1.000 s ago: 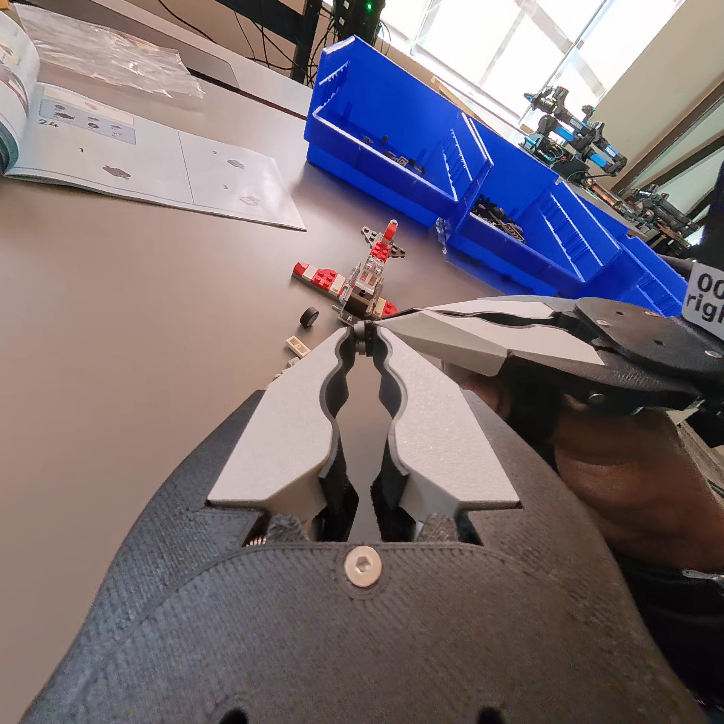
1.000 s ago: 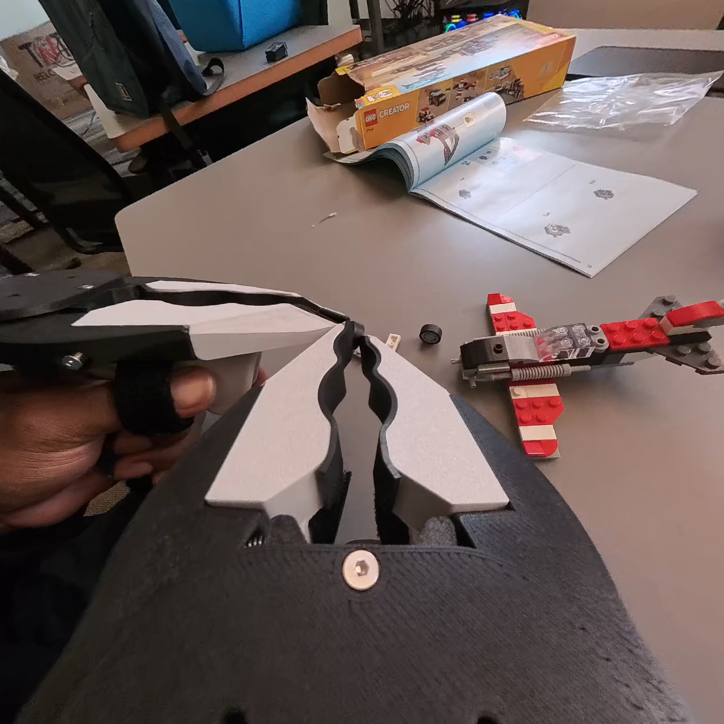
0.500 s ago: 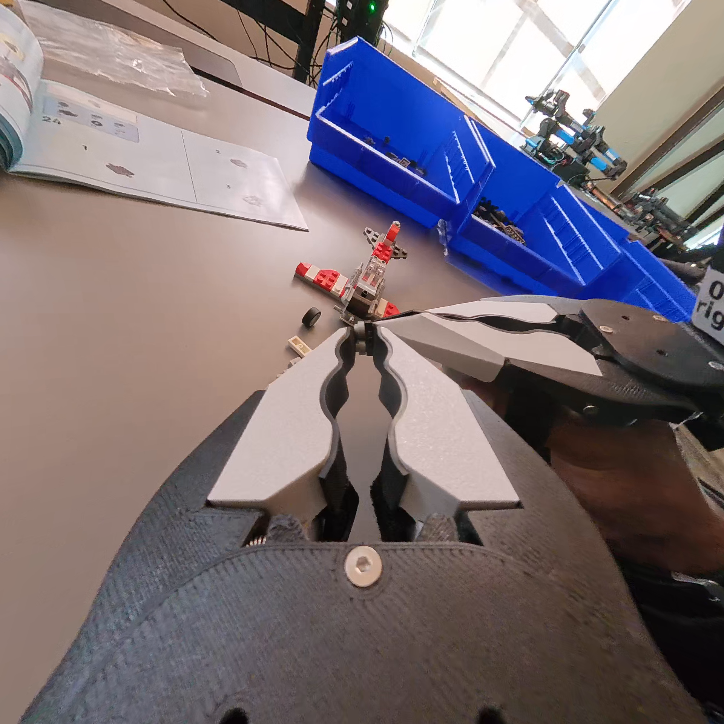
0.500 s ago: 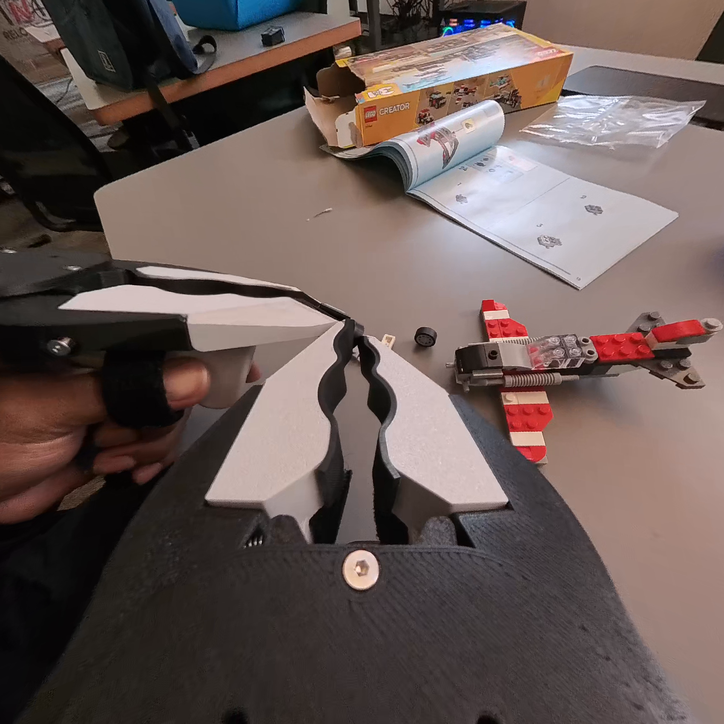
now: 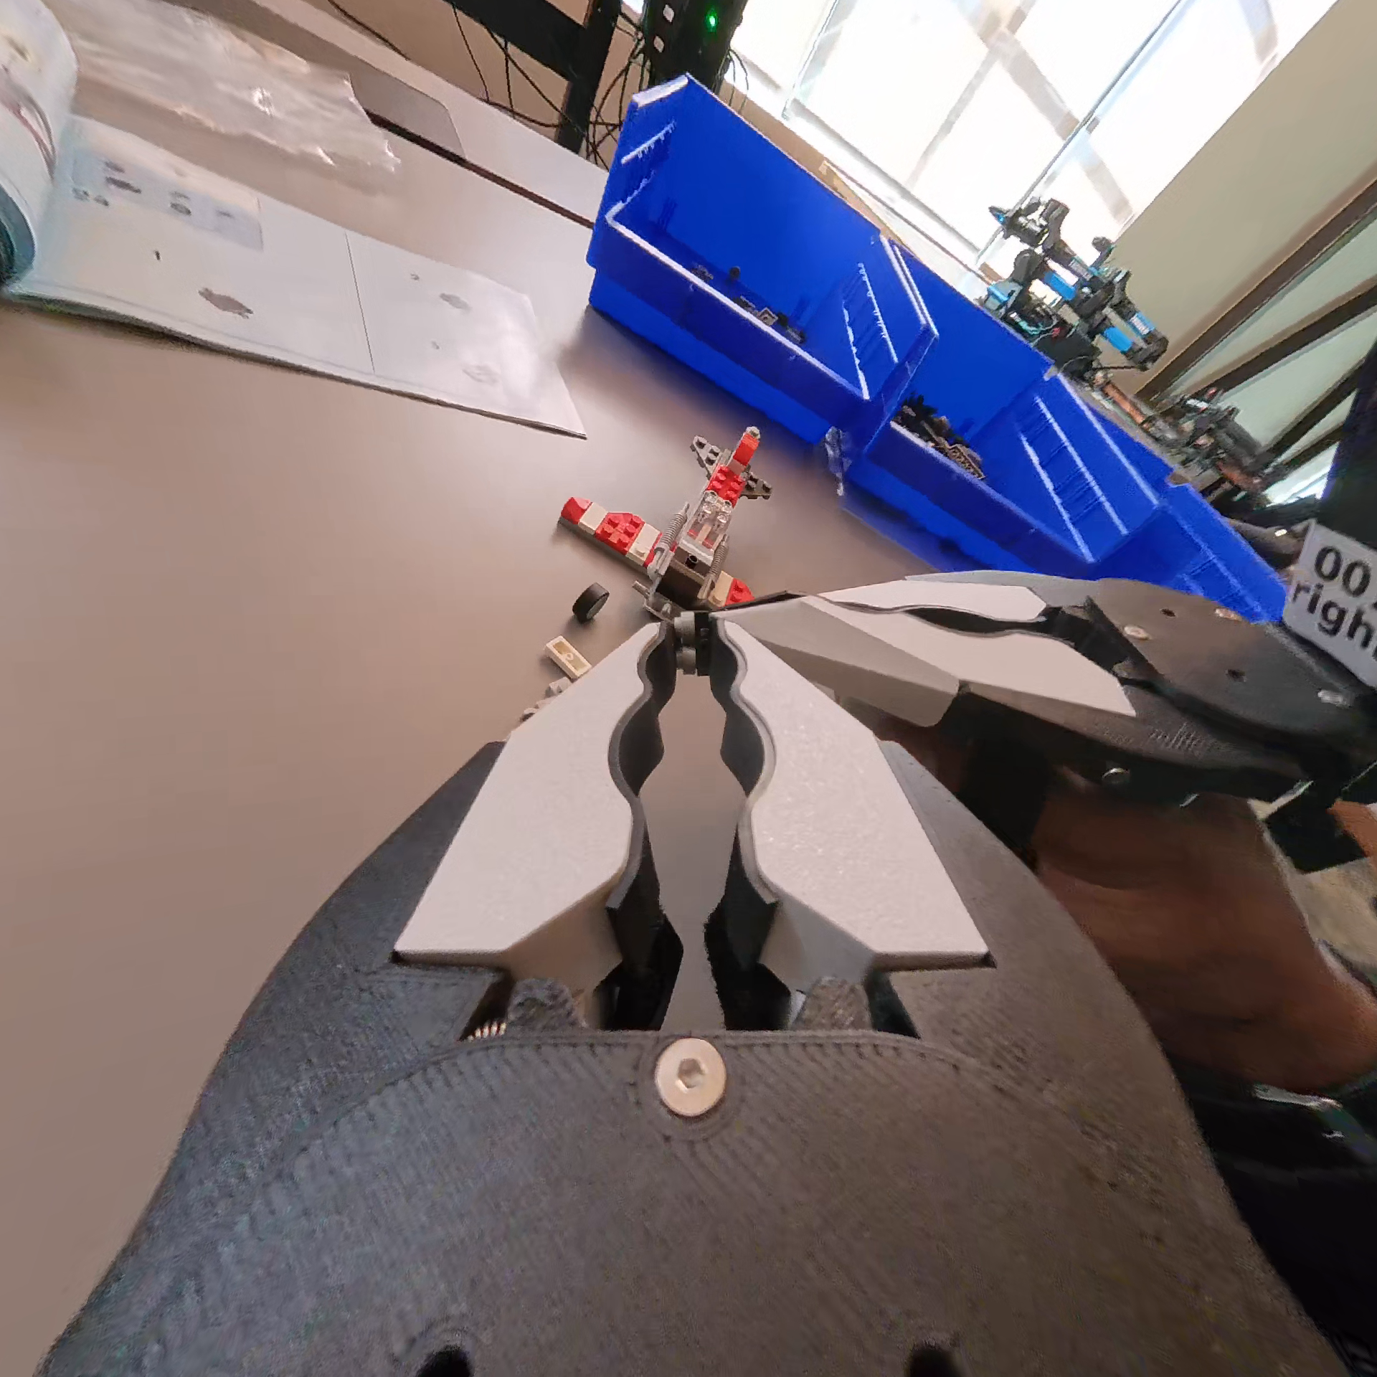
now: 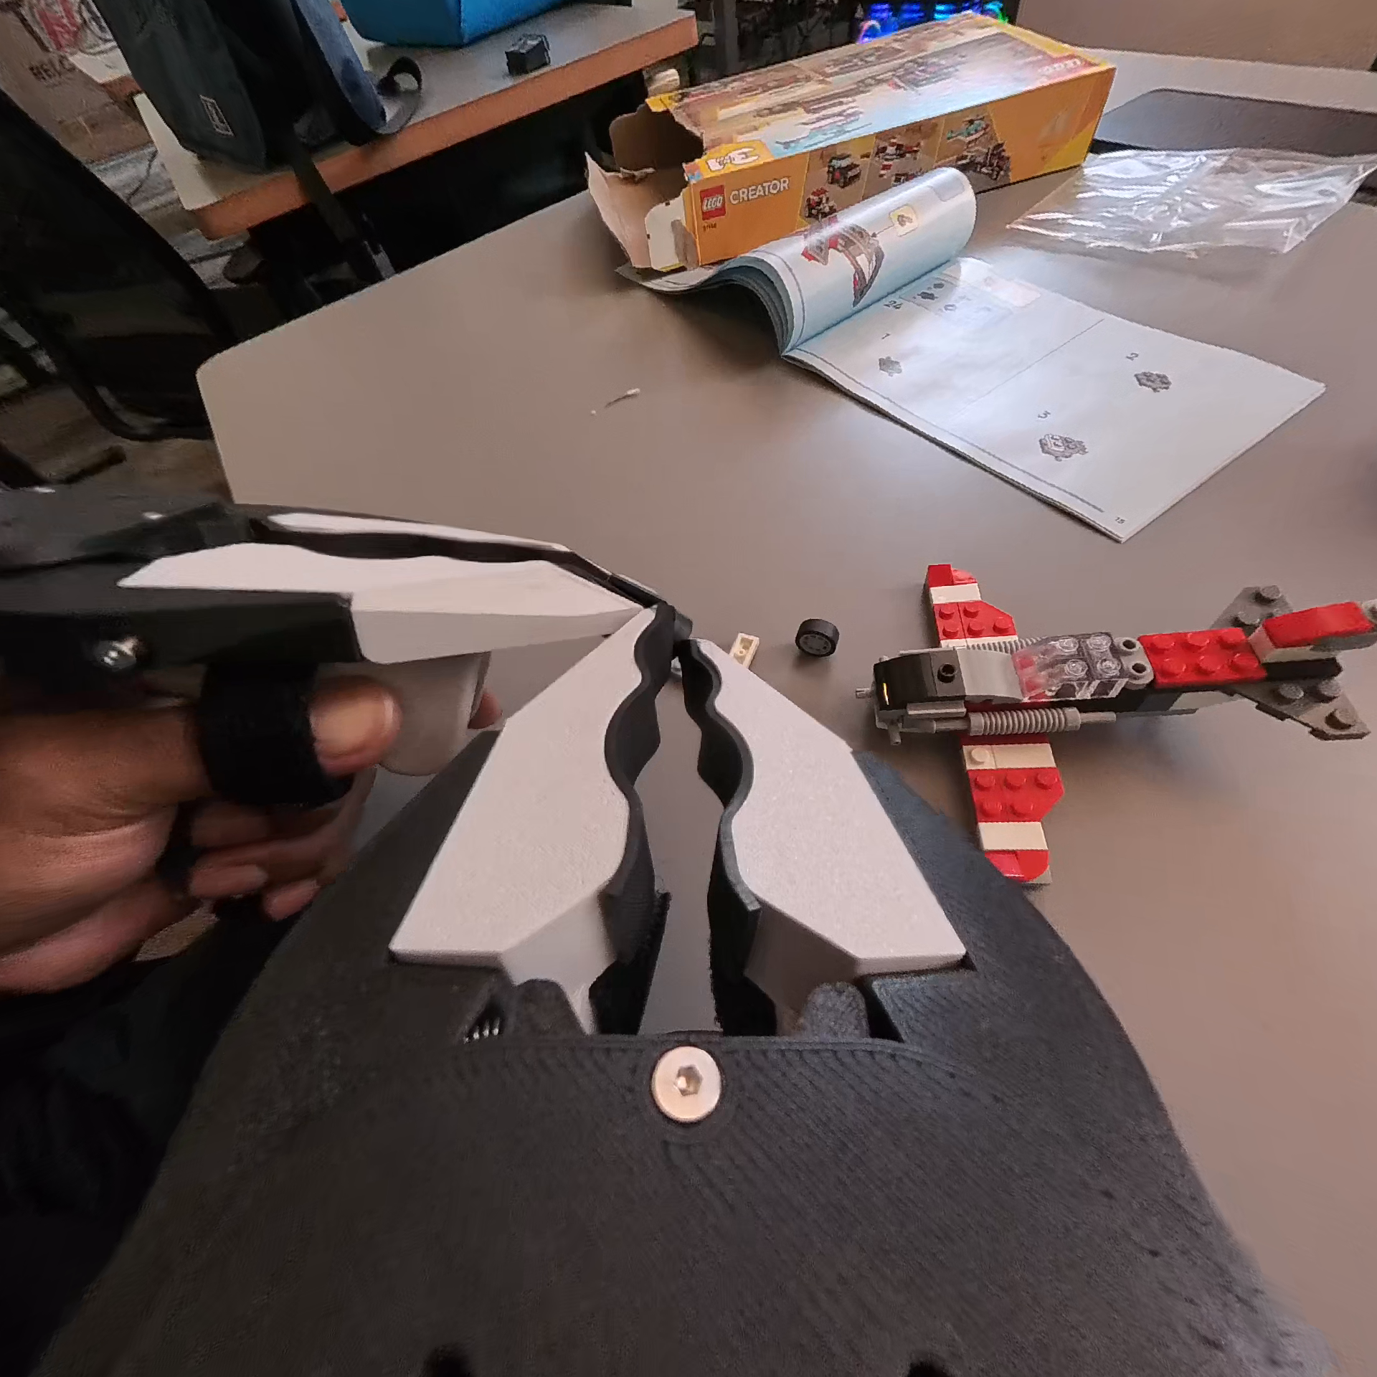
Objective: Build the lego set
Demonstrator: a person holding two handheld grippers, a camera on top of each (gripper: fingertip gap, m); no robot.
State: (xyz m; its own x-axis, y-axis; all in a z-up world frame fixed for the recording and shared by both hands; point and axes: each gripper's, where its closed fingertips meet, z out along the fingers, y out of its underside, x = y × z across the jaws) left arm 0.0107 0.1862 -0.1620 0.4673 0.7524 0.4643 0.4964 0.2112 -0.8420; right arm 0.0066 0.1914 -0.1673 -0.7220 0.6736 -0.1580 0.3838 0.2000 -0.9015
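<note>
Hand-held gripper (image 5: 689, 647) on your left, seen from its own wrist view, is clenched on a small dark wheel piece (image 5: 687, 650), and the tips of your right hand-held gripper (image 5: 719, 615) meet that same piece from the right. Beyond them on the worktop (image 5: 261, 596) lie the red-and-white lego plane (image 5: 674, 533), a loose black tyre (image 5: 590, 602) and a small tan plate (image 5: 568, 657); blue bins (image 5: 857, 313) stand far right.

From the right wrist view, your right hand-held gripper (image 6: 682, 644) is nearly closed on something tiny, though I cannot tell what. You seem to be joining or handing over a wheel part; next, press squarely and keep both tips aligned. Writing shows on the yellow box (image 6: 857, 149), the open booklet (image 6: 1006, 372) and a tag on the right tool; I leave it unread.
</note>
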